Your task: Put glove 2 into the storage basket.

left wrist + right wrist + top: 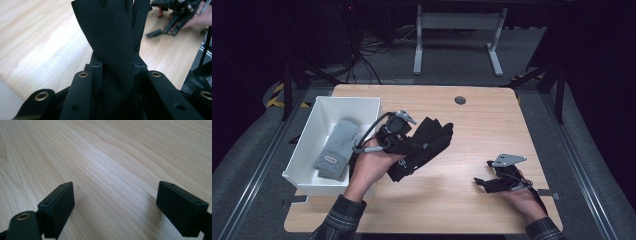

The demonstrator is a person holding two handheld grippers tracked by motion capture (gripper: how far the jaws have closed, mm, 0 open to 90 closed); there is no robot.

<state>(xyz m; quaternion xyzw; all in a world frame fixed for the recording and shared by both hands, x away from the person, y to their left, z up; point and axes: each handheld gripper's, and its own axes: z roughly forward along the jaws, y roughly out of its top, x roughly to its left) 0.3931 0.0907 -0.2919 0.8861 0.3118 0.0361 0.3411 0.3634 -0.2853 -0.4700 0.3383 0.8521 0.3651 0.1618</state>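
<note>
1. Plaid sleeves enter from below; the left claw [412, 145] pinches a black glove [424, 145], lifted above the tabletop [472, 130] just beside a white bin [312, 130] holding a grey sock [337, 147].
2. Soft, light and limp, the glove droops; a grip at its bunched middle looks safest.
3. Right claw [484, 182] rests low on the tabletop, spread and empty.

A light wooden table [472, 125] with rounded corners is standing in front of me on a grey floor [257, 145]. A white bin [314, 122] is sitting on its left side, reaching past the left edge. A small round grey cap [460, 100] is sitting in the tabletop near the far edge. My right claw [484, 181] is resting low at the right front part of the wood.
</note>
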